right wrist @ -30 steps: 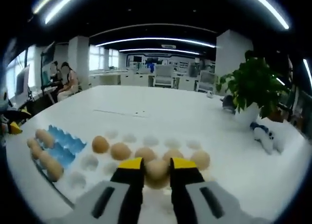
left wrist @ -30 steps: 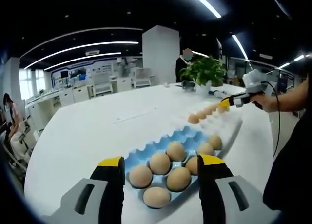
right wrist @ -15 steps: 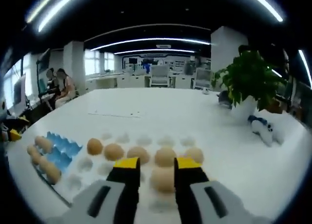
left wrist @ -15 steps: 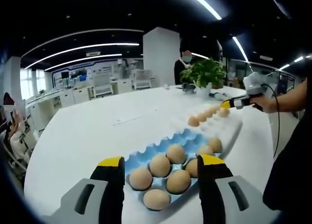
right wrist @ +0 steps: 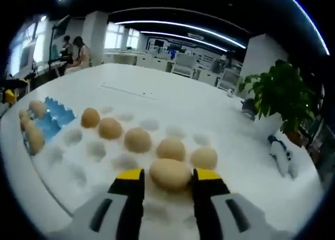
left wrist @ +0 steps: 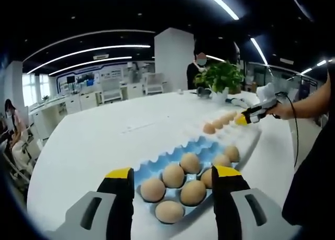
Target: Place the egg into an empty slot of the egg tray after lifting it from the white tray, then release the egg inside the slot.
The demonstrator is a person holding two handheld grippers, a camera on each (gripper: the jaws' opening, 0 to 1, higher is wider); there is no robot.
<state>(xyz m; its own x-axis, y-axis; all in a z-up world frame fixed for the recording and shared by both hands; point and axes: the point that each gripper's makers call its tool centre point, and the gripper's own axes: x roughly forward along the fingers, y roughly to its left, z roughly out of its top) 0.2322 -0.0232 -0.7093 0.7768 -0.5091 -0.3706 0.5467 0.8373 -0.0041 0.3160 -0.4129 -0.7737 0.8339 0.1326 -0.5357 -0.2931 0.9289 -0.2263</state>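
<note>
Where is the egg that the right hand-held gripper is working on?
In the right gripper view, the egg sits between the right hand-held gripper jaws, over the white tray, just in front of the row of eggs.

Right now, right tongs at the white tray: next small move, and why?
Probably lift straight up a little. In the right gripper view the right tongs have an egg between their yellow tips, low over the white tray, with a row of eggs just beyond. Rising first should clear those neighbours before carrying toward the blue egg tray, whose far slots look empty.
</note>
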